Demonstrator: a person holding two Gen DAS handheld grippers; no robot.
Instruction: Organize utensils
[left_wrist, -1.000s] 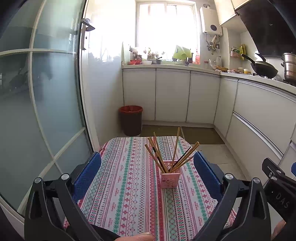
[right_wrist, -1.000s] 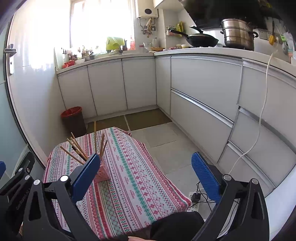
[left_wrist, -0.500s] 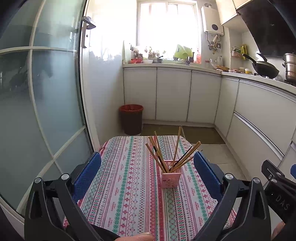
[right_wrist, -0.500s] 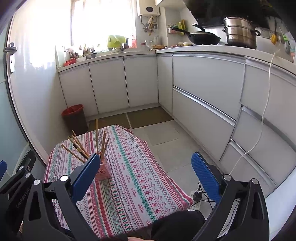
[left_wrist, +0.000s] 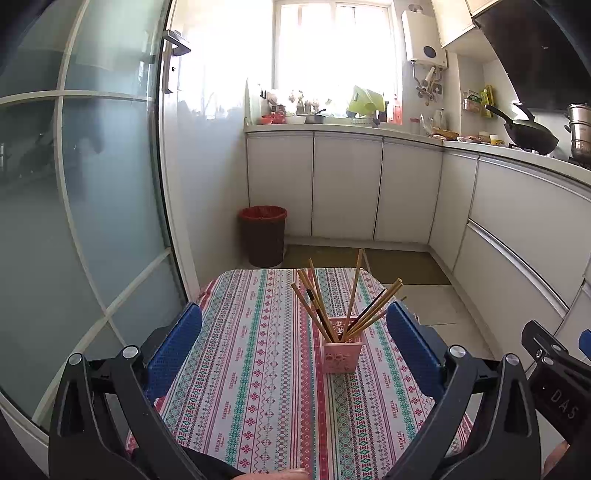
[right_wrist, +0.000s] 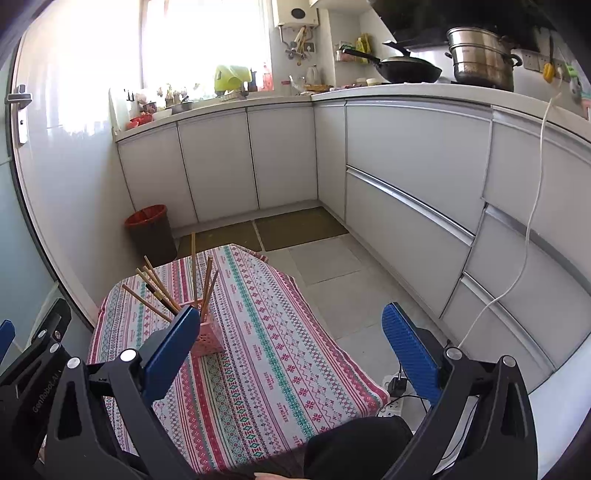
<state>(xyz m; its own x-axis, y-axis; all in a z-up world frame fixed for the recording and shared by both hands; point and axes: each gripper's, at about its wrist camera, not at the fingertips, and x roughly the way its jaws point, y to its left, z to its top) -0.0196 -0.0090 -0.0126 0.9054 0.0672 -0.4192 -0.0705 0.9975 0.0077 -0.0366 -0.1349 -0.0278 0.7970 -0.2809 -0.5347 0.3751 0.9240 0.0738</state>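
A pink holder (left_wrist: 342, 349) stands on the striped tablecloth (left_wrist: 258, 369) with several wooden chopsticks (left_wrist: 354, 291) fanned out of it. My left gripper (left_wrist: 293, 347) is open and empty, held back from the holder, which sits between its blue pads. In the right wrist view the holder (right_wrist: 208, 338) and chopsticks (right_wrist: 194, 269) are at the left, partly hidden by a blue pad. My right gripper (right_wrist: 291, 343) is open and empty above the table's right part.
A small table with the tablecloth (right_wrist: 266, 343) stands in a narrow kitchen. A red bin (left_wrist: 263, 236) is beyond it. White cabinets (right_wrist: 406, 192) run along the right, a glass door (left_wrist: 85, 221) along the left. A power strip (right_wrist: 395, 387) lies on the floor.
Both views have tilted up very slightly. The holder, the chopsticks and the open jaws stay as they were.
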